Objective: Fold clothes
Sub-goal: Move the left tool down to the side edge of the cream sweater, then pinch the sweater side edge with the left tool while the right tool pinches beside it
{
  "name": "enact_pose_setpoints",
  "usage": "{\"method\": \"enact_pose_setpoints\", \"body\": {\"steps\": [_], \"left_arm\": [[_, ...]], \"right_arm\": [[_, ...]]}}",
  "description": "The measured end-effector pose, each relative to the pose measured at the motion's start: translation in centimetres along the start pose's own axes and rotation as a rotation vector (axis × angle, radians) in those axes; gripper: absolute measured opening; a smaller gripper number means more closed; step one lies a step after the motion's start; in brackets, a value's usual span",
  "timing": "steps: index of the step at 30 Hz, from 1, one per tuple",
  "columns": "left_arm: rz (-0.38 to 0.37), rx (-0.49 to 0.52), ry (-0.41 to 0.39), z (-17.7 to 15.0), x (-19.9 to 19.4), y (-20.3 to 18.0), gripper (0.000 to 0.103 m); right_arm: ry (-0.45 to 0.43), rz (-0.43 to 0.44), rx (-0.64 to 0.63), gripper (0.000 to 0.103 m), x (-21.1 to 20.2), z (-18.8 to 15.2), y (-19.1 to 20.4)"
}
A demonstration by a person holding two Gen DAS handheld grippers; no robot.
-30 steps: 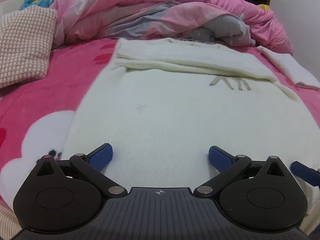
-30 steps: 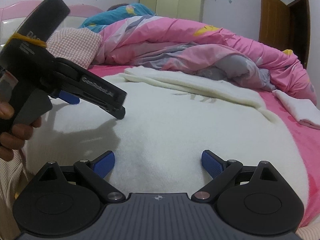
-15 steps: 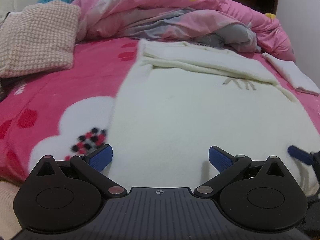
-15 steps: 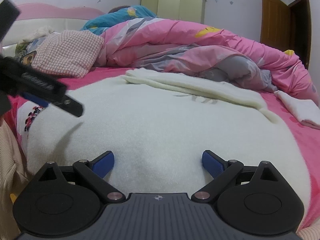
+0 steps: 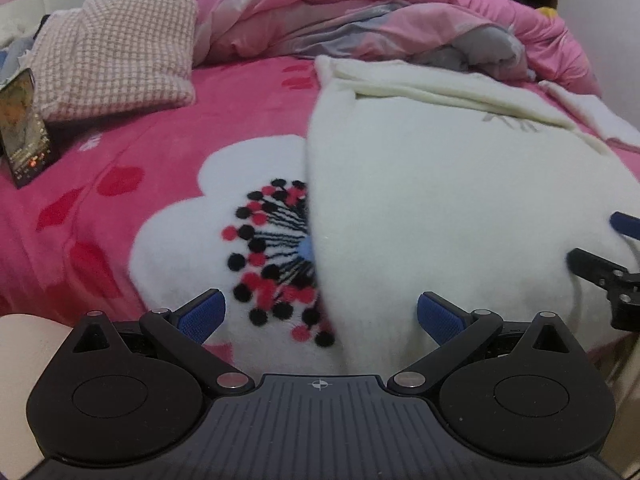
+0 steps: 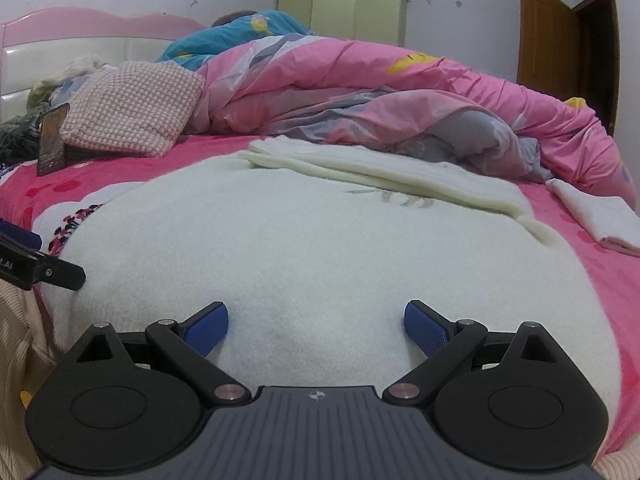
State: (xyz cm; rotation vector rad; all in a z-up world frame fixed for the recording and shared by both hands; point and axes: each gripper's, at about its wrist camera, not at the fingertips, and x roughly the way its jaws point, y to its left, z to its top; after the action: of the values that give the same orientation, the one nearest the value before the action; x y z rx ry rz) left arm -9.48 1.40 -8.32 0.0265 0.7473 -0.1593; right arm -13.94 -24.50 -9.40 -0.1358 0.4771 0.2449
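Fingers of the left gripper (image 5: 320, 314) stand wide apart and hold nothing; between them lie the near left edge of the cream sweater (image 5: 440, 200) and a part of the pink flowered blanket (image 5: 160, 152) under it. The right gripper (image 6: 316, 326) has its fingers spread just as wide, also with nothing between them, and it hangs low over the near hem in the middle of the same sweater. In the left wrist view a part of the right tool shows at the right border, just beside the cloth. The sweater lies flat on the bed, spread toward the far side, and at its far end the sleeves (image 6: 360, 168) are already laid across the body as a folded band, so I judge the first folds as done. What remains, as I see it, is to take the near hem with both grippers and bring it over toward the far end, perhaps more than one time. No grasp is made yet. Further away, a small folded white cloth (image 6: 600, 216) rests on the blanket at the right, apart from the sweater. Behind everything lies the crumpled pink quilt (image 6: 380, 80), with a checked pillow (image 5: 116, 48) at the left and a phone (image 5: 26, 128) standing near it.
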Motion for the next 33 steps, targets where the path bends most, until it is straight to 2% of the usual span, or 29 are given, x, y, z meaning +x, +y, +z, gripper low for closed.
{"method": "enact_pose_setpoints", "body": {"steps": [6, 8, 10, 17, 25, 31, 33], "left_arm": [[-0.103, 0.023, -0.016, -0.5, -0.3, -0.6, 0.097], [-0.138, 0.011, -0.006, -0.7, -0.2, -0.5, 0.093], [-0.170, -0.006, 0.006, -0.8, 0.0, -0.2, 0.081], [-0.212, -0.065, 0.021, -0.7, 0.5, 0.8, 0.078], [-0.256, -0.106, 0.028, -1.1, 0.4, 1.7, 0.059], [-0.322, -0.150, 0.023, -1.5, 0.9, 2.6, 0.056], [-0.354, -0.194, 0.032, -2.0, 1.4, 3.2, 0.056]], "right_arm": [[0.004, -0.003, -0.001, 0.097, 0.0, 0.0, -0.1], [0.004, -0.003, -0.001, 0.097, 0.0, 0.0, -0.1], [0.004, -0.004, -0.001, 0.097, 0.0, 0.0, -0.1], [0.004, -0.003, 0.000, 0.098, 0.1, 0.1, -0.1], [0.003, -0.002, -0.001, 0.098, 0.1, 0.0, -0.1], [0.005, -0.005, 0.000, 0.098, 0.0, 0.1, -0.1], [0.007, -0.007, 0.000, 0.098, 0.0, 0.1, -0.1]]}}
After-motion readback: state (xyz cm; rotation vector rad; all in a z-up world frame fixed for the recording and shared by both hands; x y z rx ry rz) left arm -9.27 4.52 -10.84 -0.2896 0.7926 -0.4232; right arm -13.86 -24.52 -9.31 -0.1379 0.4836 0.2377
